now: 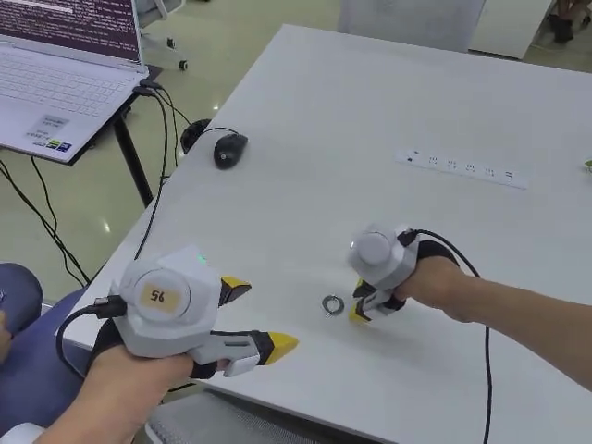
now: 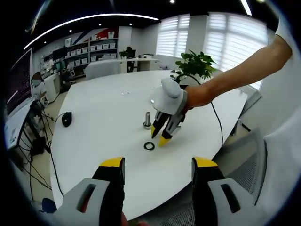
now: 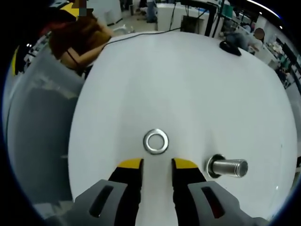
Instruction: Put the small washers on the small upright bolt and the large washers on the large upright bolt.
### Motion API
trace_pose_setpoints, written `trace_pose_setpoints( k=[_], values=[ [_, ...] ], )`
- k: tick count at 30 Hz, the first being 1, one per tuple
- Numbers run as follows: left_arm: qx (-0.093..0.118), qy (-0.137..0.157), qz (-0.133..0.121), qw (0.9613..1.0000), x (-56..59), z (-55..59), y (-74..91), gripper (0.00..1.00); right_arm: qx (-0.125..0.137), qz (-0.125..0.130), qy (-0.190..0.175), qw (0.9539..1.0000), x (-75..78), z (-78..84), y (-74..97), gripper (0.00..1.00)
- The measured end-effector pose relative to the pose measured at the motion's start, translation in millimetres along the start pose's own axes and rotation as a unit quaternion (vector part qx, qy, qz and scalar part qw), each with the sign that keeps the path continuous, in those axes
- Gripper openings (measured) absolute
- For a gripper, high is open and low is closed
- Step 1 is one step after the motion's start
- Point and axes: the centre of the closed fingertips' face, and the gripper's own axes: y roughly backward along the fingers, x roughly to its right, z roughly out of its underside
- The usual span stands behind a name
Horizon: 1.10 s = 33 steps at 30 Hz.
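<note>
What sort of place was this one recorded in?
Likely an office or lab workspace: a large white table with a mouse and power strip, a laptop beside it, and storage shelves and window blinds behind.

I sit at a broad white table [image 1: 370, 111] with rounded corners. On it lie a black mouse [image 1: 230, 149] and a white power strip [image 1: 467, 169], and off its left edge an open laptop [image 1: 65, 83] rests on a stand above the glossy pale floor [image 1: 222, 37]. In the left gripper view the room beyond is an open office: tall windows with white blinds [image 2: 225, 33] give bright daylight, a leafy green plant [image 2: 195, 66] stands before them, shelves of white boxes [image 2: 96, 47] line the far wall, and a curved light strip [image 2: 89, 19] crosses the dark ceiling.
</note>
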Motion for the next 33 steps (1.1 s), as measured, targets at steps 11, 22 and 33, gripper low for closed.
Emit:
trace_pose_setpoints(
  k=[11,22,33],
  values=[
    [-0.001,0.005,-0.003,1.0000,-3.2,4.2,3.9,0.56,-0.002,-0.009,0.028,0.9996,-4.6,-12.2,-9.9,0.29],
    [-0.001,0.003,0.000,1.0000,-2.0,2.8,1.2,0.56,0.006,-0.010,0.042,0.9991,-4.6,-17.7,-12.0,0.29],
    [-0.001,0.003,0.003,1.0000,1.3,3.3,-0.9,0.56,0.009,-0.007,0.039,0.9992,-7.5,-16.8,-11.2,0.24]
  ],
)
